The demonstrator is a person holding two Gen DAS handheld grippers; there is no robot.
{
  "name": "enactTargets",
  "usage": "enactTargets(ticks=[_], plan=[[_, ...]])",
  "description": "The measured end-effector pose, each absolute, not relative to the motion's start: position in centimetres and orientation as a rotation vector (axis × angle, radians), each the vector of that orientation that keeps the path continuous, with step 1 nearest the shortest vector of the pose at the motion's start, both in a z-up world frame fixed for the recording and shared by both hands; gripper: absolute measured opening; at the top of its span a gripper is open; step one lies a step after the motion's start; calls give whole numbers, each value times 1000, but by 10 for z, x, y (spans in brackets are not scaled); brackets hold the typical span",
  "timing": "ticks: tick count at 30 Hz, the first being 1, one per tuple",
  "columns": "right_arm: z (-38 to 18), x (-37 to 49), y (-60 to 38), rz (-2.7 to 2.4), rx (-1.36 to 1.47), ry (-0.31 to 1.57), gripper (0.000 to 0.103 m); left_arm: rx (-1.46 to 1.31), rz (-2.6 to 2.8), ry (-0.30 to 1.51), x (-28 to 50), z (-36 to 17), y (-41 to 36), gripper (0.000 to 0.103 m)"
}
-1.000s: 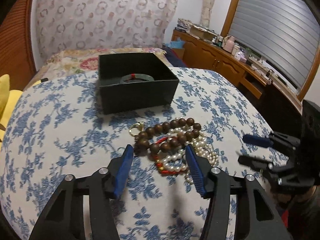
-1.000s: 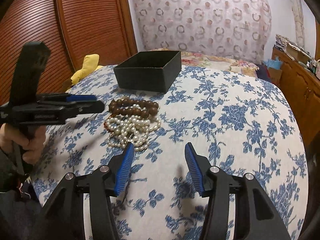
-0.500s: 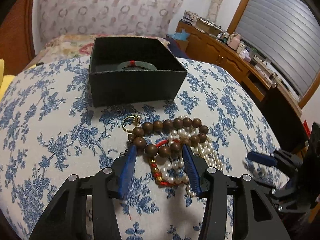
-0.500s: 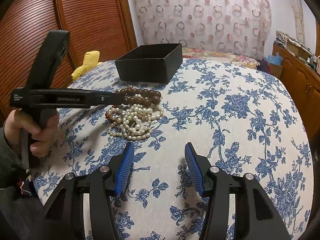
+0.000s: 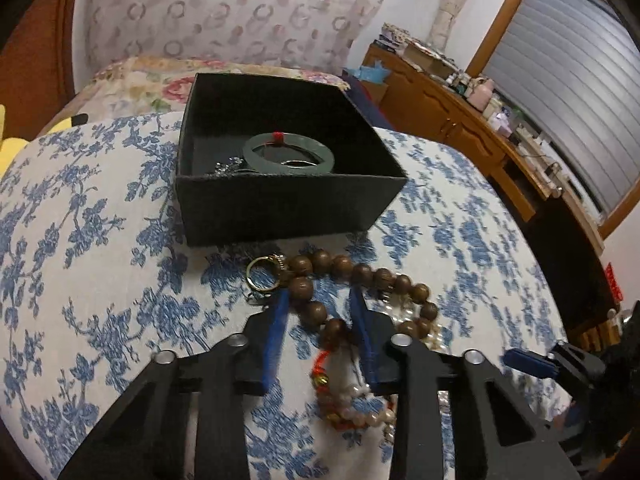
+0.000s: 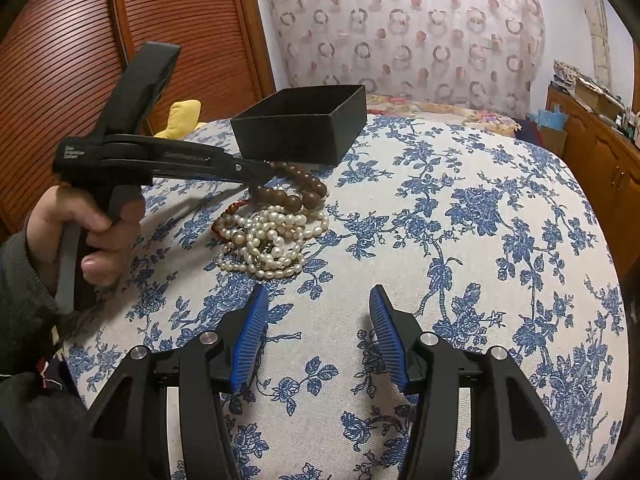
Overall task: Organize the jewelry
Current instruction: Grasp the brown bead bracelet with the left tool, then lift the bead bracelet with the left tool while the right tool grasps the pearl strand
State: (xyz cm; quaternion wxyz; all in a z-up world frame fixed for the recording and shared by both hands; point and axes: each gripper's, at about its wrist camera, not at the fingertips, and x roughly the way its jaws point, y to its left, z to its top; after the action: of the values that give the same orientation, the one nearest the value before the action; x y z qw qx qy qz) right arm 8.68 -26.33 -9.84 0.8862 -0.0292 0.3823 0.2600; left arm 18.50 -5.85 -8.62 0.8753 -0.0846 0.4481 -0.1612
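A left gripper [image 5: 318, 300] reaches down over a heap of jewelry on a bed covered in a blue-flowered white cloth [image 5: 80, 220]. Its blue pads [image 5: 276, 332] have just been closing and now straddle the near-left bend of a brown wooden bead bracelet [image 5: 352, 276], with several beads between them. Whether the pads already press on the beads cannot be told from either view. In the right wrist view the same tool [image 6: 256, 172] comes in from the left, gripped by a hand [image 6: 76, 236] in a dark grey sleeve, its tip down at the brown beads [image 6: 296, 192].

Just left of the bracelet lies a small gold ring [image 5: 264, 276], touching the beads. Nearer and to the right, white pearl strands [image 6: 268, 236] are piled together with a red-corded strand [image 5: 322, 364] (partly hidden under the gripper's fingers).

Beyond the heap stands an open black box [image 5: 280, 208], upright, just far of the beads. Inside it a pale green bangle [image 5: 288, 154] with a red thread tie lies flat, with some silvery pieces beside it too small to make out.

The right gripper [image 6: 316, 332] hovers near the bed's front, jaws apart and nothing between them, well clear of the pearls.
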Motion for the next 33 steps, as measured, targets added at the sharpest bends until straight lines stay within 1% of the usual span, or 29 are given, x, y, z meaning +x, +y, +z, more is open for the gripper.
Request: enactTargets(ticks=[2,7,9,14,17,20,22,24,33], plan=[[-98,87,-263,538,-64,795,55,-160,-321,936,188,-88,-58,18],[-99,87,-263,537,-67,795,55,-134,-320,922,188,-89,-57,16],[-99,87,-263,537,-66,797,55,-121,-317,915,187,-89,-57,12],[-99,87,-263,537,-67,796,55,-93,-299,907,185,-88,-55,13],[-99,87,-263,539,-68,796,55,-53,-281,905,186,-88,-59,15],[-100,87,-263,540,-71,798,55,-25,-279,901,186,-88,-62,16],[-100,87,-262,539,-78,799,55,-25,-286,900,185,-88,-61,12],[-100,86,-262,540,-81,799,55,-22,-294,889,181,-85,-60,12],[-93,90,-255,551,-91,791,55,-64,-364,778,146,-44,-52,12]])
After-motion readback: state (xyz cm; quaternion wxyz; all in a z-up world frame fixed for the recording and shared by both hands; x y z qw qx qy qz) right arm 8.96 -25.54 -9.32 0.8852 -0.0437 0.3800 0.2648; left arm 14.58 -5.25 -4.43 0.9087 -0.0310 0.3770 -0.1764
